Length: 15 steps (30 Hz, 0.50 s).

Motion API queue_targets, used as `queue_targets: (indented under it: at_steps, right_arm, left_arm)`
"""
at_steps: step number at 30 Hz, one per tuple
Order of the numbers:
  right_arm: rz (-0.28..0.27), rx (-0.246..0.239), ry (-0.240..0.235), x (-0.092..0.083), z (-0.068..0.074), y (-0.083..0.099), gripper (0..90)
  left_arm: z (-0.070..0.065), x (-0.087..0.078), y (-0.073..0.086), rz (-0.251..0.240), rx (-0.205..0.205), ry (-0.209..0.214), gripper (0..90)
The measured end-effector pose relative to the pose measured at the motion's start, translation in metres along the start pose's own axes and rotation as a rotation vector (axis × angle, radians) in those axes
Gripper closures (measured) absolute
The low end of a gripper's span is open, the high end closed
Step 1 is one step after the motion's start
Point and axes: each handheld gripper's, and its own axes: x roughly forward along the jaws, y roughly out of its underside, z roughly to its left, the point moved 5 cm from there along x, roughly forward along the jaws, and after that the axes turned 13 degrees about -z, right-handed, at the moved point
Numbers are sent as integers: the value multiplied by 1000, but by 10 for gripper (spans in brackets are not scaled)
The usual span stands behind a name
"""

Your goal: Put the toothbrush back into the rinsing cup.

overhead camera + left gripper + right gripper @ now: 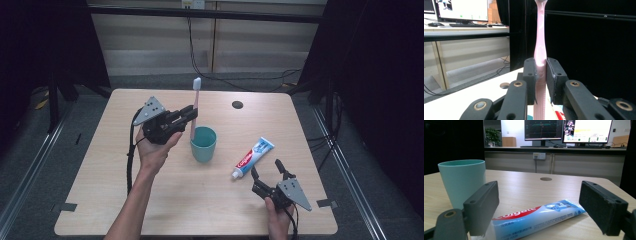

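On the left, my left gripper (187, 114) has its black jaws pinched tight on the handle of the slim pink plastic toothbrush (195, 107). I keep the brush upright, bristle head at the top, because that is the way it has to go down into the teal plastic cup (203, 144); its lower end sits at the cup's rim on the near-left side, and I judge it is either just entering or about to. In the left gripper view the pads (530, 75) clamp the ribbed part of the handle, a sensible place against slipping.

The cup stands upright mid-table on the pale wooden tabletop (165, 200), mouth open to receive things.

Further right, the blue, white and red toothpaste tube (252, 157) lies flat, cap towards me. My right gripper (267, 170) waits just short of it with jaws spread wide and nothing between the pads, lined up to straddle the tube.

Hard to make out: the brush head is cut off in the left gripper view, the cup's inside is hidden, and I cannot tell whether the brush tip touches the cup.
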Motion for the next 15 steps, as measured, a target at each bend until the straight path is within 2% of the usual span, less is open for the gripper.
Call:
queue_targets:
  at_steps: [7, 15]
  right_arm:
    - [-3, 3, 0, 0, 0, 0, 156]
    - [-2, 5, -3, 0, 0, 0, 156]
  left_arm:
    - [1, 15, 9, 19, 5, 1, 787]
    - [1, 21, 18, 33, 16, 2, 787]
